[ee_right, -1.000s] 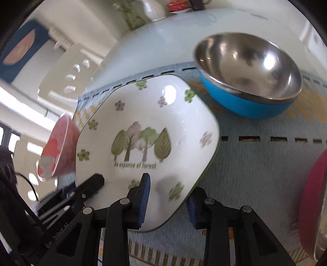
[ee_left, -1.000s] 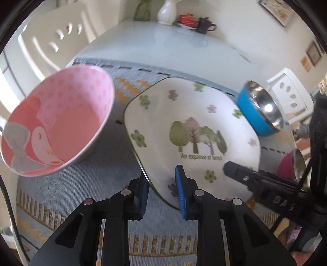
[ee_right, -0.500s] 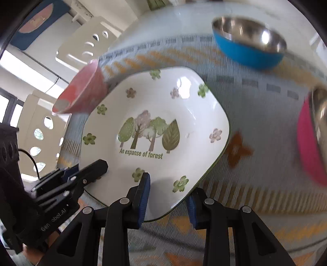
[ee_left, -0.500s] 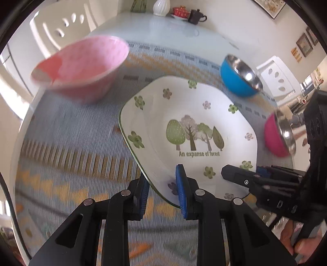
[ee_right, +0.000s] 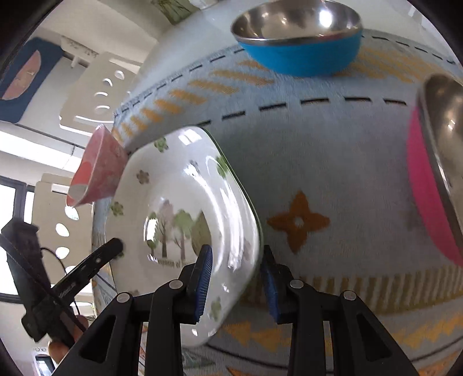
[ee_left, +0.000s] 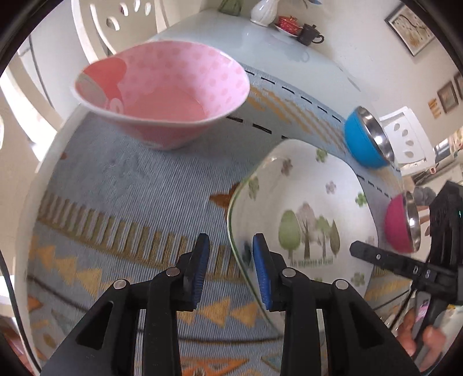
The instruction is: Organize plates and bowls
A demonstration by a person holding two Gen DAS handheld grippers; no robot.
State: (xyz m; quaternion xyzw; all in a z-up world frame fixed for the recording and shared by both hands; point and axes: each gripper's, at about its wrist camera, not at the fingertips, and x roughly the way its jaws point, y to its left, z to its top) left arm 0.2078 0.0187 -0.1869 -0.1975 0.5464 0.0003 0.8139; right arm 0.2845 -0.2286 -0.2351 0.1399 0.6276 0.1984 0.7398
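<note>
A white square plate (ee_left: 312, 208) with a tree print and green rim is held tilted above the blue patterned cloth; it also shows in the right wrist view (ee_right: 185, 219). My left gripper (ee_left: 230, 270) grips its left rim, and my right gripper (ee_right: 235, 274) grips its right rim. A pink bowl (ee_left: 165, 95) stands on the cloth to the left and shows in the right wrist view (ee_right: 97, 170) too. A blue steel-lined bowl (ee_right: 298, 40) and a magenta steel-lined bowl (ee_right: 434, 173) stand to the right.
The blue mat with orange patterns (ee_right: 312, 162) covers the near part of a white table (ee_left: 275, 49). A vase, a small dish and a dark teapot (ee_left: 311, 34) stand at the far end. White chairs (ee_left: 121, 26) surround the table.
The plate has been lifted off the cloth and tilted, held by both grippers. Both cameras now sit lower and closer to the cloth, and the pink bowl looms larger in the left view.
</note>
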